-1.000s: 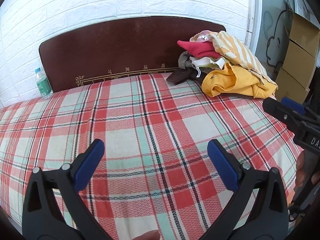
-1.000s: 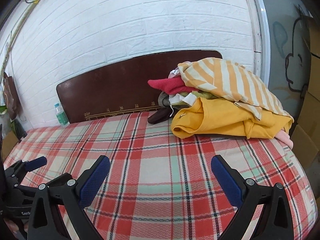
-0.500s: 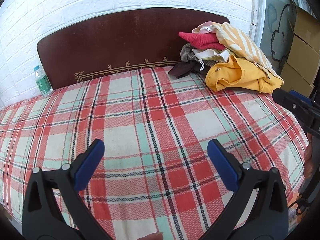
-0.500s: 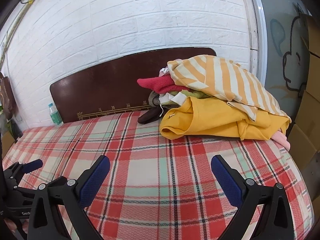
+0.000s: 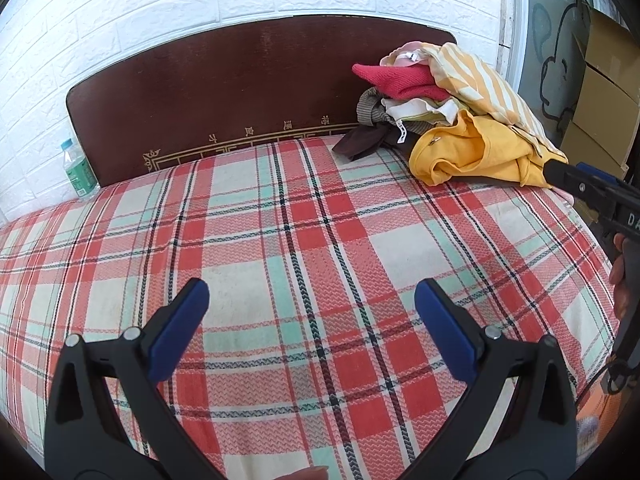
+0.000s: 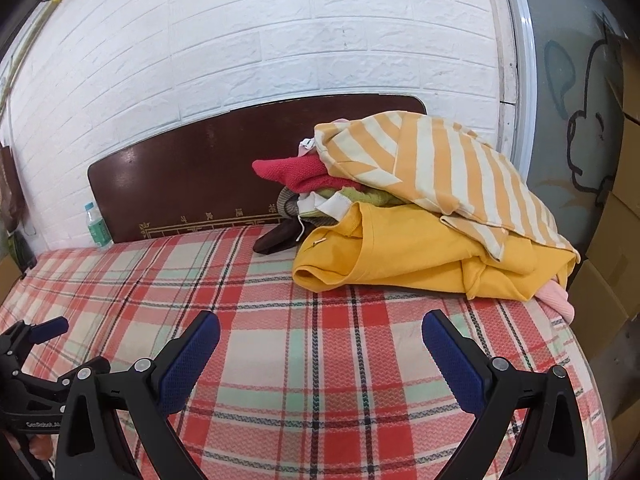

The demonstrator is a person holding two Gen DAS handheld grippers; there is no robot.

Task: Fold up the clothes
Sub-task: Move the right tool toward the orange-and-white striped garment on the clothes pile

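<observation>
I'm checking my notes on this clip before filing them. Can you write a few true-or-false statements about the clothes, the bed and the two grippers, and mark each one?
1. The left gripper is open and holds nothing. True.
2. The right gripper is shut on the yellow garment. False: it is open, short of the pile, over the plaid bedsheet.
3. The orange-and-white striped garment lies on top of the pile. True.
4. The clothes lie folded in a neat stack. False: they are a crumpled heap.
5. A water bottle stands left of the headboard. True.
</observation>
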